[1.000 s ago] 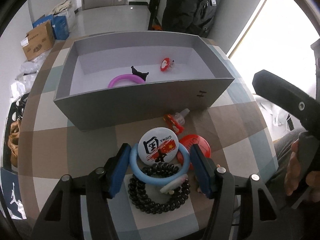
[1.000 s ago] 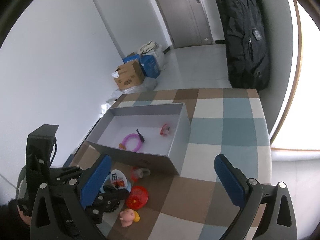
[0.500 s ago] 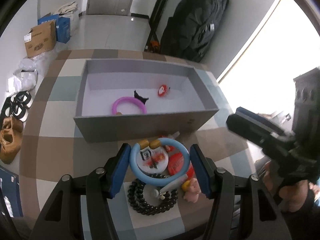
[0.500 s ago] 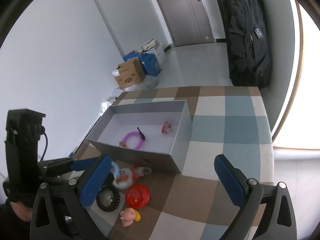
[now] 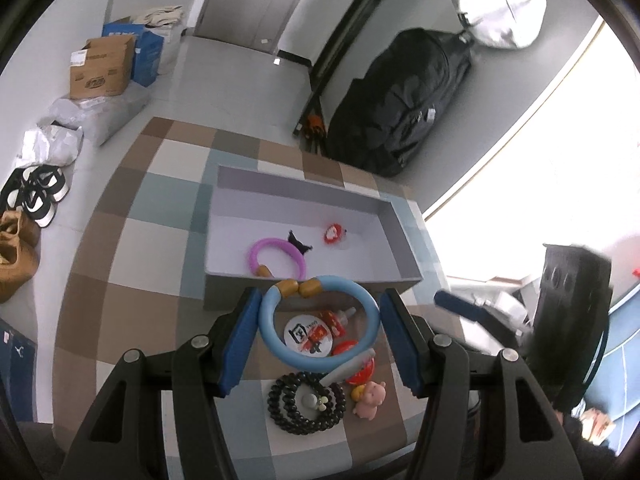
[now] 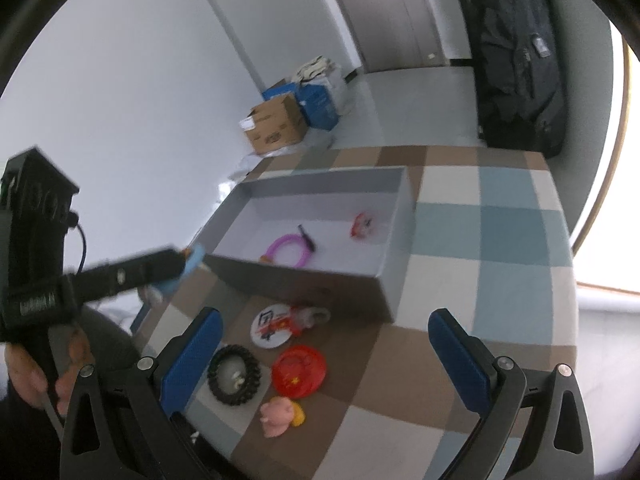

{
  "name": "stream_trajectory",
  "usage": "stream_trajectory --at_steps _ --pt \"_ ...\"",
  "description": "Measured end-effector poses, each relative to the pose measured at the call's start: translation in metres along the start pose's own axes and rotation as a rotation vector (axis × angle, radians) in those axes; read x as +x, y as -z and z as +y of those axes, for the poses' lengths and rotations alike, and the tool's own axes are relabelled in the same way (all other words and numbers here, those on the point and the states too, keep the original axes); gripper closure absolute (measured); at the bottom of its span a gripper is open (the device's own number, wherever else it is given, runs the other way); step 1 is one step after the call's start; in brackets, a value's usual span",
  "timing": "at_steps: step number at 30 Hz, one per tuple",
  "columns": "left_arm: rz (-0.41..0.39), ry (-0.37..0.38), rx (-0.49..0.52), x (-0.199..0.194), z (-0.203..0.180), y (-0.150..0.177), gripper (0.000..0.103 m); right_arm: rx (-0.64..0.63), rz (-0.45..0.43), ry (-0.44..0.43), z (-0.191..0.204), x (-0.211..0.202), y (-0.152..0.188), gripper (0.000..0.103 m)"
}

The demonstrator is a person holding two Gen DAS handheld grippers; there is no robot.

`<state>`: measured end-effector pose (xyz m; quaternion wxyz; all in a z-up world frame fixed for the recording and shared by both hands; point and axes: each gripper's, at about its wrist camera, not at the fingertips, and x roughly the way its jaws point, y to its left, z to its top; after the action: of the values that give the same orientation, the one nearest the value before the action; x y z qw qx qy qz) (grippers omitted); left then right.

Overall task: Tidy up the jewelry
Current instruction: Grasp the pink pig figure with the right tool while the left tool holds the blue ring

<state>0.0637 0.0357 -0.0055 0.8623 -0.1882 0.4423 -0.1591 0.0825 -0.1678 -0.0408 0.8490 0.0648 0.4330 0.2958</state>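
a: where is the blue ring [image 5: 318, 322]?

b: it sits between the two blue pads of the left gripper [image 5: 319, 334]. the pads press on its sides, so the claw is clamped on it. the ring is up in the air, above the other little things on the table [image 5: 132, 312]. its two brown beads point at the grey box [image 5: 394, 240].

a: what is in the box?

b: a pink ring [image 5: 276, 258], a small black thing [image 5: 299, 239] touching the pink ring, and a small red clip [image 5: 333, 234] near it.

a: and what lies on the table?

b: just in front of the box there is a round white badge [image 6: 270, 326], a small red bottle [image 6: 306, 317] touching it, a red disc [image 6: 299, 370], a black bead ring [image 6: 234, 375] and a pink pig [image 6: 277, 416]. the pig is just beside the red disc.

a: what about the other claw?

b: the right gripper [image 6: 324, 360] has its blue pads far apart. nothing is between them. it hangs over the table, near the red disc and the pig.
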Motion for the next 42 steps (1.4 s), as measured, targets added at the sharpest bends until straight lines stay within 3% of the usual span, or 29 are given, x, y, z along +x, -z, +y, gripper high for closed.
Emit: stream_trajectory --at_steps 7,10,12,19,25,30,42 --pt "-0.027 0.025 -0.045 -0.009 0.012 -0.006 0.047 -0.055 0.065 -0.031 0.021 0.004 0.019 0.001" --pt "-0.035 0.032 -0.053 -0.011 0.015 -0.008 0.047 -0.082 0.096 -0.021 0.031 0.007 0.031 0.006" --pt "-0.037 0.041 -0.06 -0.012 0.016 -0.009 0.047 -0.104 0.114 0.005 0.036 0.008 0.037 0.016" --pt "-0.04 0.052 -0.072 -0.015 0.021 -0.011 0.047 -0.155 0.162 0.021 0.048 0.015 0.05 0.029" --pt "-0.032 0.047 -0.057 -0.014 0.02 -0.009 0.047 -0.149 0.191 0.045 0.044 0.018 0.053 0.077" --pt "-0.03 0.046 -0.044 -0.015 0.018 -0.007 0.047 -0.158 0.172 0.052 0.047 0.017 0.052 0.079" --pt "-0.036 0.026 -0.022 -0.013 0.015 -0.008 0.047 -0.082 0.025 -0.008 0.038 -0.006 0.023 0.079"
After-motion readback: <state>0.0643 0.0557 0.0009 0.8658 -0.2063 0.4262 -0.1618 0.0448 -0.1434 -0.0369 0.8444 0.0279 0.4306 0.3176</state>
